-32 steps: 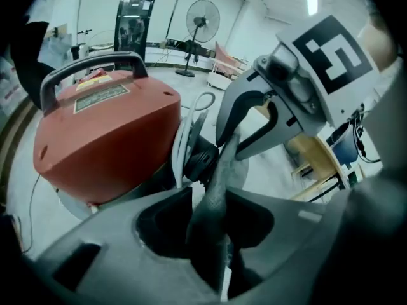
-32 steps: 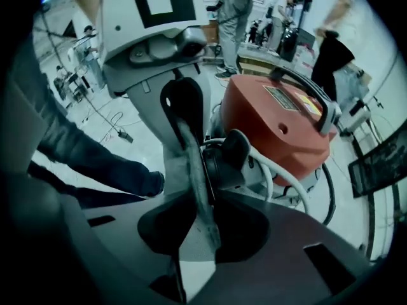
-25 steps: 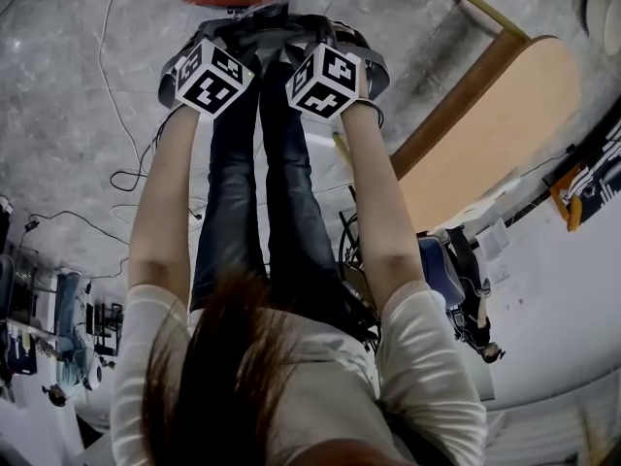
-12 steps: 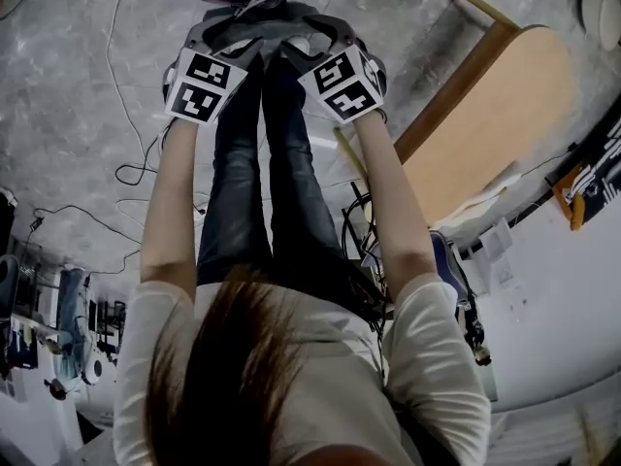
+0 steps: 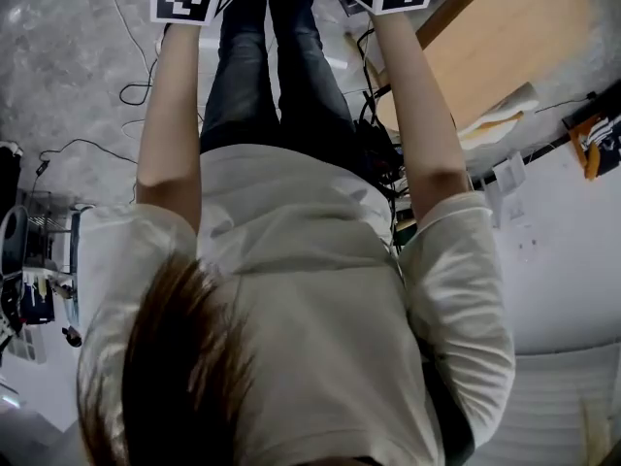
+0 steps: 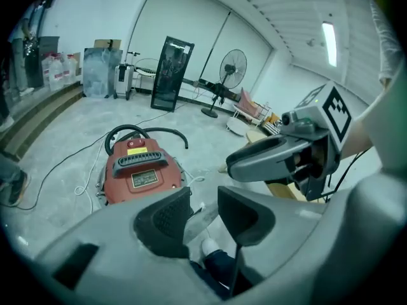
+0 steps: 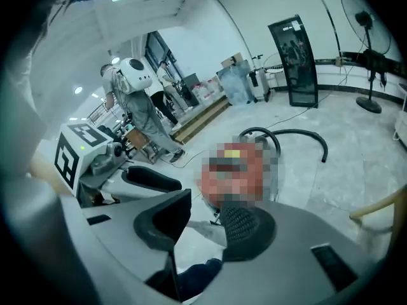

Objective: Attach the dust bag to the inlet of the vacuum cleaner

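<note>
The left gripper [image 6: 202,202] is hanging in the air, pointing slantwise down toward the red vacuum cleaner [image 6: 138,170], which is standing on the concrete floor [image 6: 57,126] ahead of the person's feet. Its jaws are standing apart and closing, with nothing between them. Through the gap only the floor and the tip of the person's shoe [image 6: 208,245] are showing, on the near side of the vacuum cleaner.

The right gripper [image 7: 206,211] is hanging level with the left one, to the right of the vacuum cleaner as the left gripper view shows it. Its jaws are likewise standing apart and closing on nothing. Past them a pale shape is lying on the floor just in front of the vacuum cleaner. Whether that is the dust bag I cannot tell.

A black hose [image 6: 149,131] is curling up and over behind the vacuum cleaner, and a thin white cable [image 6: 63,165] is trailing across the floor to its left. A pedestal fan [image 6: 233,68] is standing well behind it. A wooden worktop [image 5: 505,47] is standing off to its right, beside the person's outstretched right arm [image 5: 417,115]. From the head view both marker cubes are showing at the top edge, above the jeans-clad legs [image 5: 281,66].
</note>
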`<state>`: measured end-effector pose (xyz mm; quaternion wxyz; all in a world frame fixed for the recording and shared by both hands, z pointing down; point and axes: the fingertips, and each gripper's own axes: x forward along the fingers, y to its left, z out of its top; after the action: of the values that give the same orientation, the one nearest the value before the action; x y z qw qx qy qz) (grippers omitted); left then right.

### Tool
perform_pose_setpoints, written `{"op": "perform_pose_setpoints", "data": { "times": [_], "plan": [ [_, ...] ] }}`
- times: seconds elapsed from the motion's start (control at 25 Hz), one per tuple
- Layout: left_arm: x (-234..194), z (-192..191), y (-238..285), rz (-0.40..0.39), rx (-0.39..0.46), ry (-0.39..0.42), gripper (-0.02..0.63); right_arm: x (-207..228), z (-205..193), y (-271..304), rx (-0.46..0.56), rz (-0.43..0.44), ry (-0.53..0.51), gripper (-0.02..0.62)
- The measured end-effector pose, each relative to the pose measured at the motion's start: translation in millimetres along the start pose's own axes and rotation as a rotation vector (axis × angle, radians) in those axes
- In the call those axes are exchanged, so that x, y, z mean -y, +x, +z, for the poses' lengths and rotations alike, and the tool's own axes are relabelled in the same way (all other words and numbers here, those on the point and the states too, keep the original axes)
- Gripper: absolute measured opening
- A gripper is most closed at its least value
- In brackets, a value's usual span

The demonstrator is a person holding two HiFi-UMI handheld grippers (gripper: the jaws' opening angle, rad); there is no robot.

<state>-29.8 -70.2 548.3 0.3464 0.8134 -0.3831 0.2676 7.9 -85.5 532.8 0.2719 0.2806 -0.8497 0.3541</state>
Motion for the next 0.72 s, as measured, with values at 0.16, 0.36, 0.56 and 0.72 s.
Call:
{"op": "perform_pose_setpoints", "data": {
  "times": [0.16, 0.36, 0.56, 0.72],
  "plan": [
    [19.3, 17.7, -11.0, -0.006, 0.029, -0.002, 0.132, -4.6, 18.7, -21.6, 0.020, -0.019, -0.016, 0.129],
    [20.9, 34.4, -31.5, 0.038, 0.054, 0.009, 0.091, -3.8, 41.2, -48.9, 0.080, -0.091, -0.008, 0.075],
    [9.4, 72.5, -57.7, 0.112, 0.157, 0.036, 0.018, -18.3, 72.8, -66.7, 0.168, -0.120, -0.026, 0.002],
    [20.1, 96.7, -76.0, 0.113, 0.223, 0.080, 0.017, -31.8, 90.7, -85.6, 0.206, -0.127, -0.065, 0.002]
  ]
}}
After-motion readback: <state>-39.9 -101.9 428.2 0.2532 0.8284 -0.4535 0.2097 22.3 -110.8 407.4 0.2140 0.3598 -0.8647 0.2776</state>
